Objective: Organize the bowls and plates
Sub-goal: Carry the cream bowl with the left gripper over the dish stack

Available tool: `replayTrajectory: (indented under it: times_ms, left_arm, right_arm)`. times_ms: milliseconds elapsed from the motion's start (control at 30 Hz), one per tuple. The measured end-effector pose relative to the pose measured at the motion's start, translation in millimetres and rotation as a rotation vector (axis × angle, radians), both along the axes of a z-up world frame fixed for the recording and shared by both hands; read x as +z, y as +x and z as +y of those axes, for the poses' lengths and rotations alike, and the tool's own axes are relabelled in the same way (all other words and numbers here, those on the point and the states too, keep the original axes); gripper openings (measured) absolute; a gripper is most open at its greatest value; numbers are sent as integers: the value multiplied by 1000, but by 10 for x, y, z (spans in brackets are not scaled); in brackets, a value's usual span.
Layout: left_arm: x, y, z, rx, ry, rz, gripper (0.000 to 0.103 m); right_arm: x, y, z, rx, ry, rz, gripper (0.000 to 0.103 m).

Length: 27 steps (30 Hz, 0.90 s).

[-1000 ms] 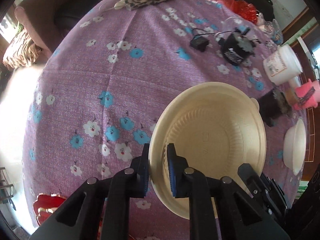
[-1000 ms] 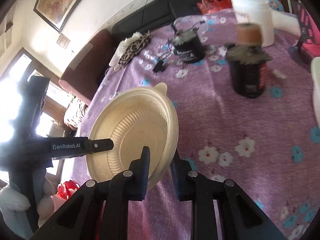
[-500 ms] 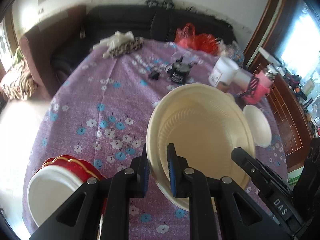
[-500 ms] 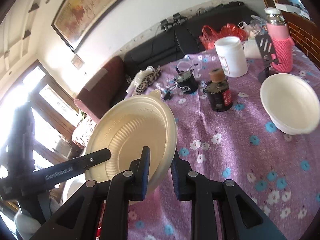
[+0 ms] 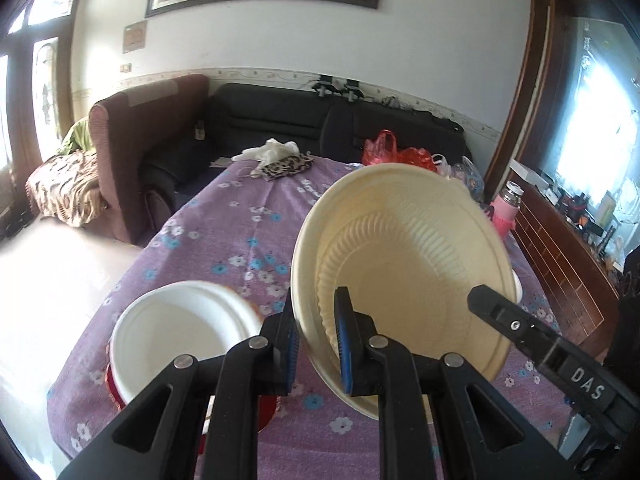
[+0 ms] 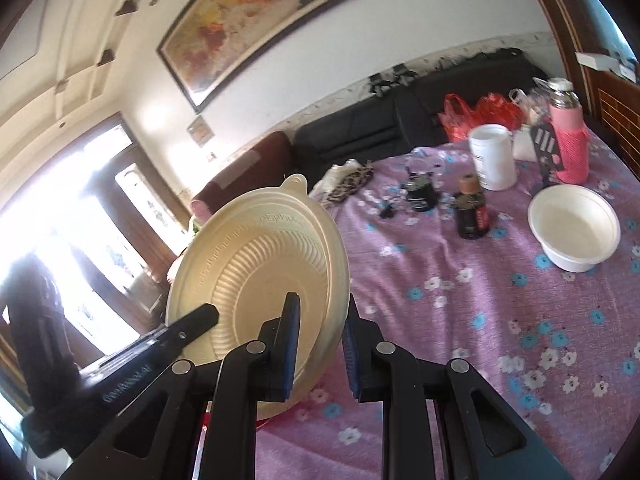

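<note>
A cream ribbed plate (image 5: 408,264) is held tilted in the air between both grippers. My left gripper (image 5: 316,344) is shut on its left rim. My right gripper (image 6: 320,344) is shut on the opposite rim of the same plate (image 6: 256,272). Below the left gripper a white bowl (image 5: 180,332) sits on a red stack at the table's near left corner. Another white bowl (image 6: 574,226) stands on the purple flowered tablecloth (image 6: 460,300) at the right.
At the far side of the table stand a white jar (image 6: 492,158), a dark bottle (image 6: 472,212), a black round object (image 6: 420,194) and a pink flask (image 6: 568,148). A leopard-print cloth (image 5: 286,166) lies at the far edge. A dark sofa (image 5: 280,120) is behind.
Both grippers have lifted the cream plate off the table and tilted it up. The views now look across the room, and the white bowl on the red stack has come under the left gripper.
</note>
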State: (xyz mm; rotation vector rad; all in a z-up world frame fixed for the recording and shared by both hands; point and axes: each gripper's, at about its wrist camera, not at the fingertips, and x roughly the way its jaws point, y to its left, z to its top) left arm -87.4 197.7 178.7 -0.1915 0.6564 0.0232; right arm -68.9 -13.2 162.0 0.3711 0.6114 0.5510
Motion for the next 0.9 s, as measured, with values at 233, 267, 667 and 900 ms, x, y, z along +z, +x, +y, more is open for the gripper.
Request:
replayTrajectory:
  times_ms: [233, 267, 667, 900]
  left_arm:
    - [-35, -243, 504, 80, -84, -9, 16]
    - [-31, -271, 579, 93, -98, -15, 16]
    - [-100, -569, 1183, 234, -143, -65, 16]
    - [-289, -530, 1372, 255, -160, -35, 16]
  right_arm:
    - [16, -109, 461, 65, -31, -11, 22]
    - [17, -119, 513, 74, -30, -9, 22]
    - [-78, -173, 1201, 155, -75, -15, 22]
    - [-237, -87, 1439, 164, -112, 22, 22]
